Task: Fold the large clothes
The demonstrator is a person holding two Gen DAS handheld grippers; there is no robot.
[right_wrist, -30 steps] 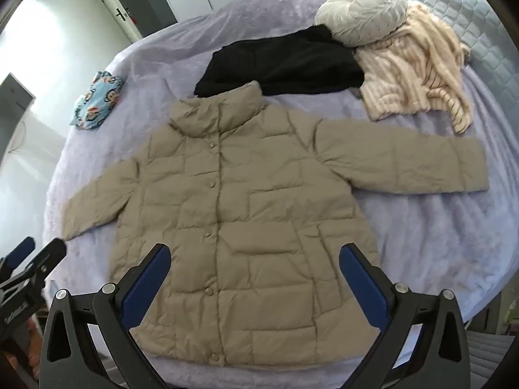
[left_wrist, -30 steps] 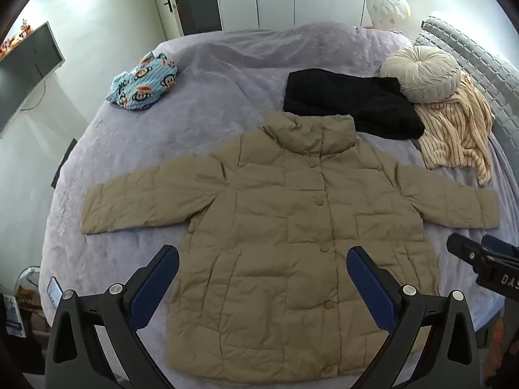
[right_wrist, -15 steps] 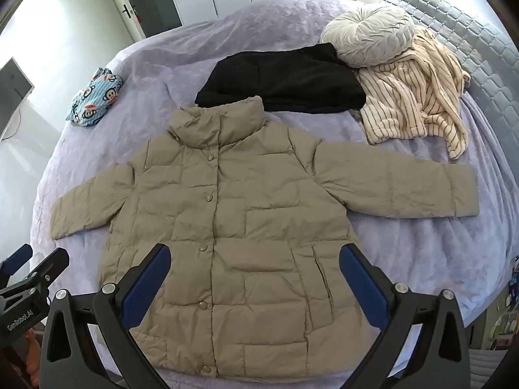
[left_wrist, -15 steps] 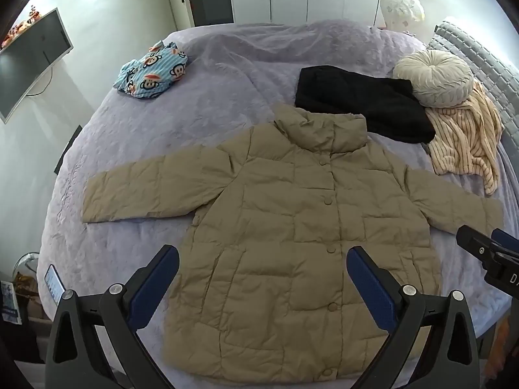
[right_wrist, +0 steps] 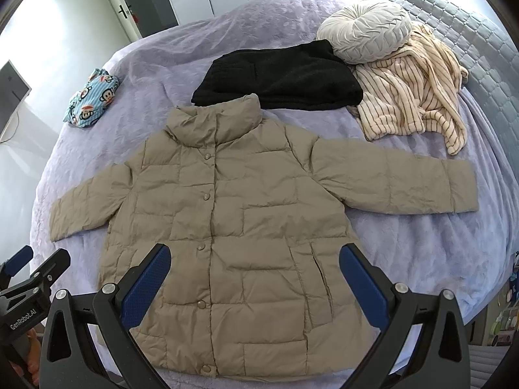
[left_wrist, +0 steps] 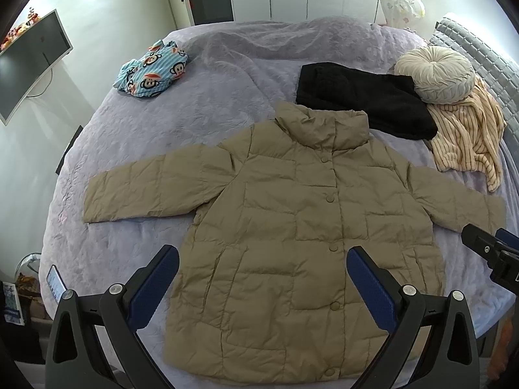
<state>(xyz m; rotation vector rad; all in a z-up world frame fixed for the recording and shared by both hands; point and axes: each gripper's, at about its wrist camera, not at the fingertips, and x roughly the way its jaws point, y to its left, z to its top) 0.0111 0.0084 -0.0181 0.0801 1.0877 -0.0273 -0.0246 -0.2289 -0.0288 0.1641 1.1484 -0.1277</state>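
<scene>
Lying flat on bed, front up, sleeves spread: tan puffer jacket, collar just touching black garment. Left gripper and right gripper above hem, jaws spread wide, gripping nothing.

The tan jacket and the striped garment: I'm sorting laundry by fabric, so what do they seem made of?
Tan jacket: likely thin synthetic shell over padding, going by its quilted puffy panels and slight sheen. Striped garment: looks like soft plush fleece, matte and thick.
</scene>
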